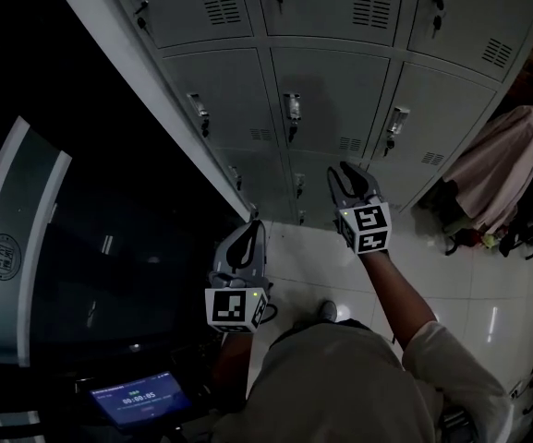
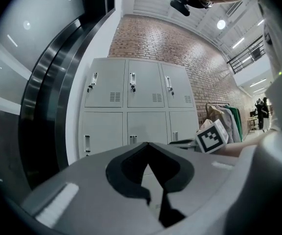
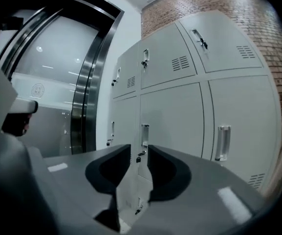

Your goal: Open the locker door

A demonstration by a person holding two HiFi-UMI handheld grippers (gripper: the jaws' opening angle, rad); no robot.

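Observation:
A bank of grey lockers (image 1: 340,72) fills the upper head view, every door closed. The middle door (image 3: 172,121) of the middle row carries a vertical handle (image 3: 144,131) near its left edge, with a small lock below it. My right gripper (image 1: 341,172) is held level in front of the lockers, short of them. Its jaws (image 3: 139,148) stand open with nothing between them, and that handle shows beyond the gap. My left gripper (image 1: 250,229) hangs lower and further back, to the left. Its tips (image 2: 148,145) meet, shut on nothing.
A dark glass wall with a curved metal frame (image 1: 63,247) runs along the left. Clothes hang on a rack (image 1: 506,164) right of the lockers. Pale glossy floor tiles (image 1: 469,284) lie below. A lit screen (image 1: 141,400) glows at the bottom left.

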